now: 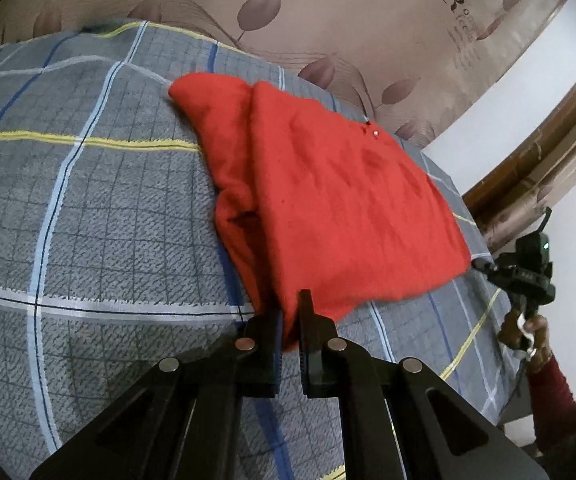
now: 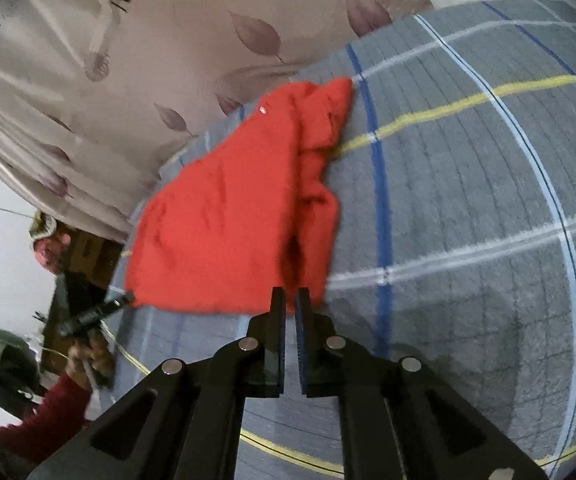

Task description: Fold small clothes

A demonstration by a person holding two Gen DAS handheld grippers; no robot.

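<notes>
Cloth: a red garment [image 1: 327, 200] is lying partly folded on the bed [image 1: 88, 200], near the wall side; a small white button [image 1: 375, 133] is showing
Left tongs [image 1: 290, 312]: pinching the cloth's near edge
Right tongs [image 2: 290, 304]: pinching the cloth's near corner at its bunched fold
Bed: wearing a grey plaid cover
Wall [image 1: 307, 8]: showing leaf-print paper

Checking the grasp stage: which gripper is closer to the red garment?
Neither, it's a tie. The left gripper pinches the red garment at its near edge; the right gripper pinches another spot on that edge.
</notes>
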